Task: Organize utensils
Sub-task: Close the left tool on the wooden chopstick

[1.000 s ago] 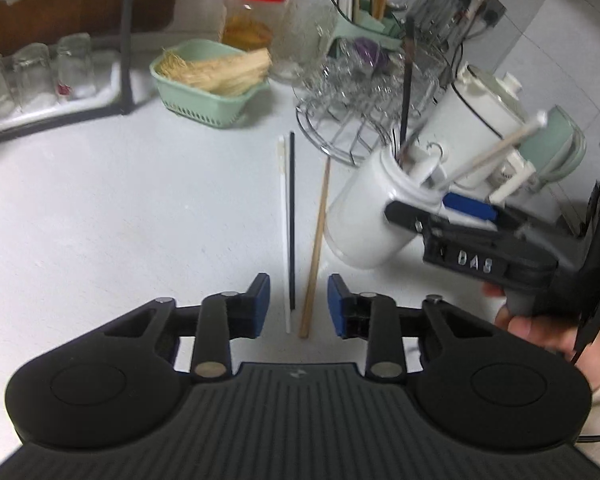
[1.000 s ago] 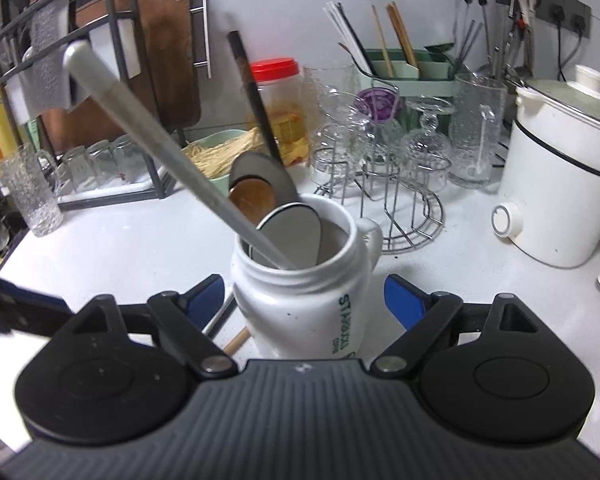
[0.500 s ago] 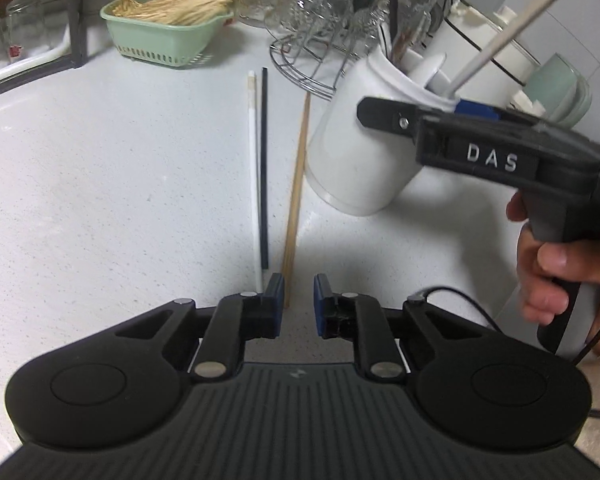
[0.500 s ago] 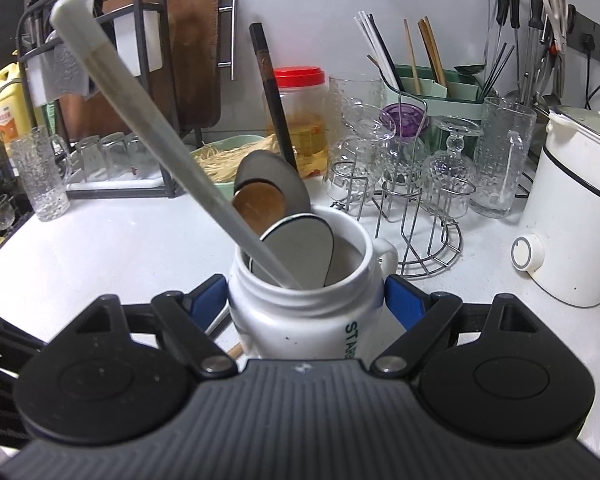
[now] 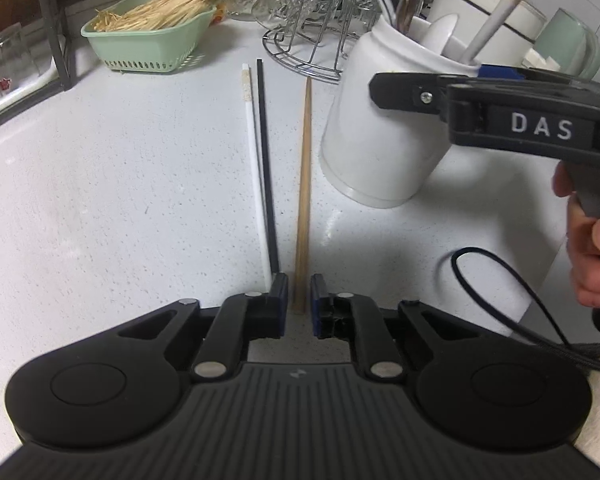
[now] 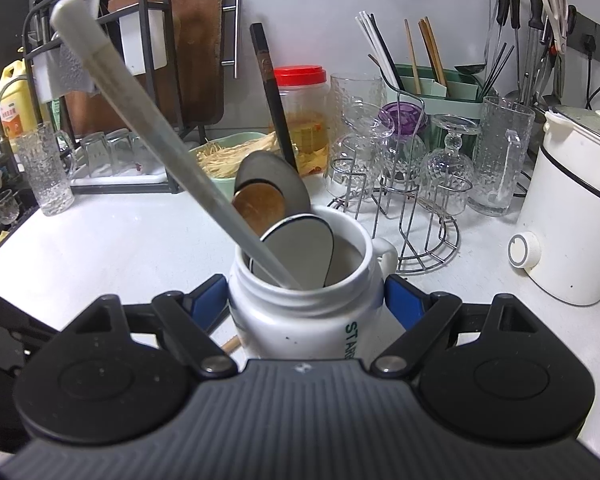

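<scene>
The left gripper [image 5: 299,300] is pointing down at the white countertop [image 5: 120,184], and its jaws are closing around the near end of a wooden chopstick [image 5: 303,184] that is lying between the blue pads; a narrow gap is showing on either side, so the pads are not yet pressing on it. Just to the left of that chopstick, a black chopstick [image 5: 266,160] and a white chopstick [image 5: 254,160] are lying side by side, touching along their length, their near ends reaching the left finger.

The right gripper [image 6: 306,300] is clamping a white ceramic mug [image 6: 300,316] from both sides (green lettering is partly showing on its wall). The mug is standing on the counter beside the wooden chopstick and is holding several spoons [image 6: 296,252] and a long pale handle [image 6: 160,136] that is leaning out towards the upper left. A person's hand [image 5: 592,248] is gripping the right gripper's handle.

Behind the mug, a wire glass rack [image 6: 416,216] and a green basket of sticks [image 5: 152,36] are sitting near the wall.
</scene>
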